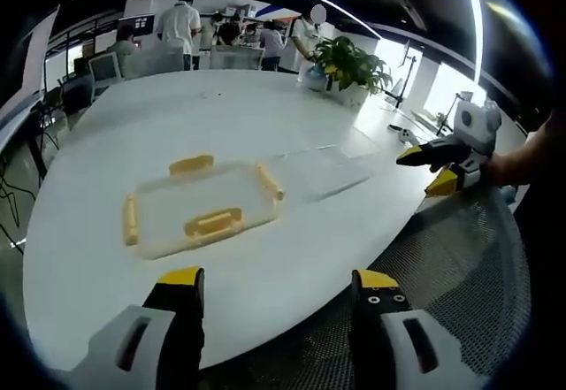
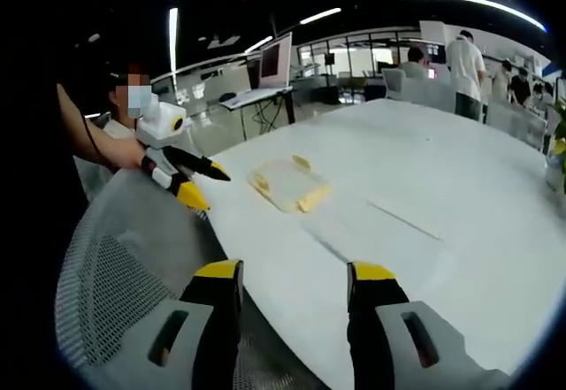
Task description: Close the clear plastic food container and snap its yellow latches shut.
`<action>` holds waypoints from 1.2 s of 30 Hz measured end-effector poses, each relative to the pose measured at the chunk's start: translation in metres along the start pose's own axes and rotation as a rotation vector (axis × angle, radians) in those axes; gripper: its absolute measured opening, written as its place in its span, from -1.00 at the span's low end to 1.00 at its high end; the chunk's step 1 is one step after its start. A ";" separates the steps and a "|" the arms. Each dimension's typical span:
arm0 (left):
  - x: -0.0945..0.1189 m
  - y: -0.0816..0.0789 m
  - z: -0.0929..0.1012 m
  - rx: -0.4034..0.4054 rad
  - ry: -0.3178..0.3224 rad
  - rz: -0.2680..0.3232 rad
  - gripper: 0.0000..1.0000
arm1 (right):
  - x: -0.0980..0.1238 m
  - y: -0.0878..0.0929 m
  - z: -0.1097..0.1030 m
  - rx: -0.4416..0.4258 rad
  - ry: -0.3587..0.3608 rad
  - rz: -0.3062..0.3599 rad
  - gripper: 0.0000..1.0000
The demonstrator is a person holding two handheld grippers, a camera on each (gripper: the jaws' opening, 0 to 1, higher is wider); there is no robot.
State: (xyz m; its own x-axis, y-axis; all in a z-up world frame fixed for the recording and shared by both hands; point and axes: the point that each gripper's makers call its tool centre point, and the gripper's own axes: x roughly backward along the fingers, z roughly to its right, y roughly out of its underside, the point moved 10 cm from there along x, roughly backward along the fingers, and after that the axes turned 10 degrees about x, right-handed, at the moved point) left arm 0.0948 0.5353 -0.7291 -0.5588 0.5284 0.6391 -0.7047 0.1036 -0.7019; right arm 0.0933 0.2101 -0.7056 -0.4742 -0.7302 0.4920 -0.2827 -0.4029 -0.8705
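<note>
Left gripper view: the left gripper (image 1: pixel 279 286) is seen at the near rim of a large white table (image 1: pixel 177 107), jaws spread wide, nothing held between them. Ahead of the jaws, well apart from them, the clear plastic container (image 1: pixel 199 209) is set flat on the table. Yellow latches (image 1: pixel 212 224) are counted on four sides; the nearest one faces the jaws. Beyond and to the right of the container, a clear flat lid (image 1: pixel 323 167) is laid on the table, just beside the container. Whether the two touch cannot be told.

The right gripper (image 1: pixel 433 169) is entered from the right, held over a grey mesh chair back (image 1: pixel 460 257), jaws parted, nothing gripped.

A potted plant (image 1: pixel 349 67) is noted at the far edge of the table, with people (image 1: pixel 181 27) standing behind it.

Right gripper view: the right gripper (image 2: pixel 294 286) is shown with jaws wide apart and empty, over the table edge. The container (image 2: pixel 287 184) lies ahead and slightly left. The left gripper (image 2: pixel 190 182) is seen at left, jaws parted, held by a person's hand (image 2: pixel 124 153).
</note>
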 end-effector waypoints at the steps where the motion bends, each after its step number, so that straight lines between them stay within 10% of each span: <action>1: 0.000 0.000 0.001 -0.007 -0.002 -0.002 0.28 | 0.000 0.001 0.001 -0.009 0.001 -0.002 -0.10; 36: 0.007 -0.016 -0.009 -0.075 0.017 0.004 0.24 | -0.003 -0.030 -0.003 0.046 -0.008 0.023 -0.05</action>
State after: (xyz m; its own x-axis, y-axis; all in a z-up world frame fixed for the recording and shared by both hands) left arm 0.1061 0.5453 -0.7165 -0.5535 0.5432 0.6313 -0.6675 0.1639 -0.7263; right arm 0.1003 0.2261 -0.6812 -0.4734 -0.7436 0.4722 -0.2335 -0.4109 -0.8812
